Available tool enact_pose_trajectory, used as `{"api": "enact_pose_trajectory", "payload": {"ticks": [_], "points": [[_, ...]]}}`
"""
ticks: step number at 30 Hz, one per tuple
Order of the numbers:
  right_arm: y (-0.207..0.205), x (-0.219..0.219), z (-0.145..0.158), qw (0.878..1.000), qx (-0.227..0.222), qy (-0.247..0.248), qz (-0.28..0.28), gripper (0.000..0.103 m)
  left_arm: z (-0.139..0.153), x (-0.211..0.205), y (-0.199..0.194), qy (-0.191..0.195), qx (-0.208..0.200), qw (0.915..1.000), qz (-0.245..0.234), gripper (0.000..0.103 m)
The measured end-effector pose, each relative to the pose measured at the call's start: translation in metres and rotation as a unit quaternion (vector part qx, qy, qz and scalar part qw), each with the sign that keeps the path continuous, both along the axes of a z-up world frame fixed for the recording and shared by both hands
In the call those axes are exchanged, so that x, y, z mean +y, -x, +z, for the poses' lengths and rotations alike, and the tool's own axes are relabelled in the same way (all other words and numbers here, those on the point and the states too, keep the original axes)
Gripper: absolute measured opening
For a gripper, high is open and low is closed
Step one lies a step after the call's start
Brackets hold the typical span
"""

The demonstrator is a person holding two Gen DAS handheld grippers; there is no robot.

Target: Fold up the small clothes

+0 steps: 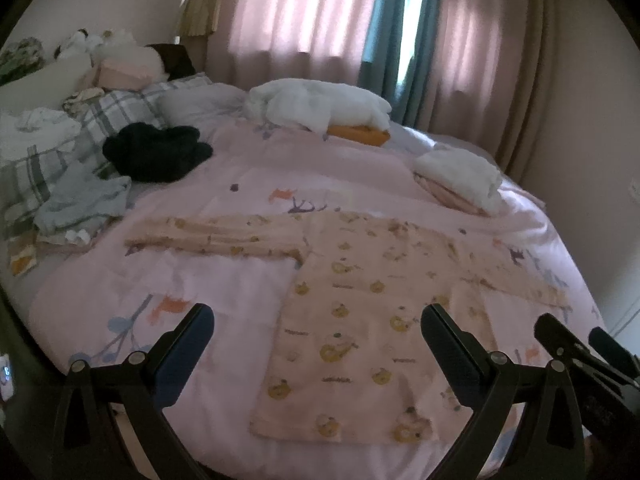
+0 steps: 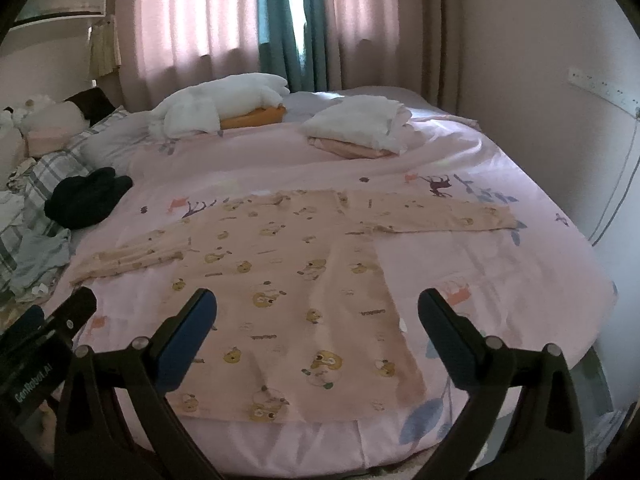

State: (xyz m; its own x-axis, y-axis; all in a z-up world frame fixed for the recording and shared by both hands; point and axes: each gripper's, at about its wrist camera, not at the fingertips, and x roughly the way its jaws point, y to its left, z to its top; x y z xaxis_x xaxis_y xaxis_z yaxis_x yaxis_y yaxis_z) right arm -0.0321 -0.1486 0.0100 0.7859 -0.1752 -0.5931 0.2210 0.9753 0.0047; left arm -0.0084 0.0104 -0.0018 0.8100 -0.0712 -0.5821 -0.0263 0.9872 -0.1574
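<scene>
A small peach long-sleeved shirt with a bear print lies flat on the pink bedcover, both sleeves spread sideways and its hem toward me. My left gripper hovers open above the hem's left part, holding nothing. In the right wrist view the same shirt fills the middle, and my right gripper hangs open over its lower right part, also holding nothing. The right gripper's body shows at the far right of the left wrist view.
Folded stacks sit at the back: white on orange and white on pink. A black garment, a grey-blue one and plaid pillows crowd the left side. Curtains and a wall lie beyond the bed.
</scene>
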Motion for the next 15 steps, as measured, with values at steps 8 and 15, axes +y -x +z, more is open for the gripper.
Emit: {"api": "enact_pose_trajectory", "payload": {"ticks": [8, 15], "points": [[-0.013, -0.004, -0.01, 1.0, 0.01, -0.023, 0.015, 0.1, -0.007, 0.001, -0.009, 0.006, 0.011, 0.9999, -0.008, 0.102], [-0.038, -0.071, -0.016, 0.987, -0.025, -0.154, 0.031, 0.099, -0.013, 0.004, -0.025, 0.013, 0.016, 0.9998, -0.005, 0.102]]}}
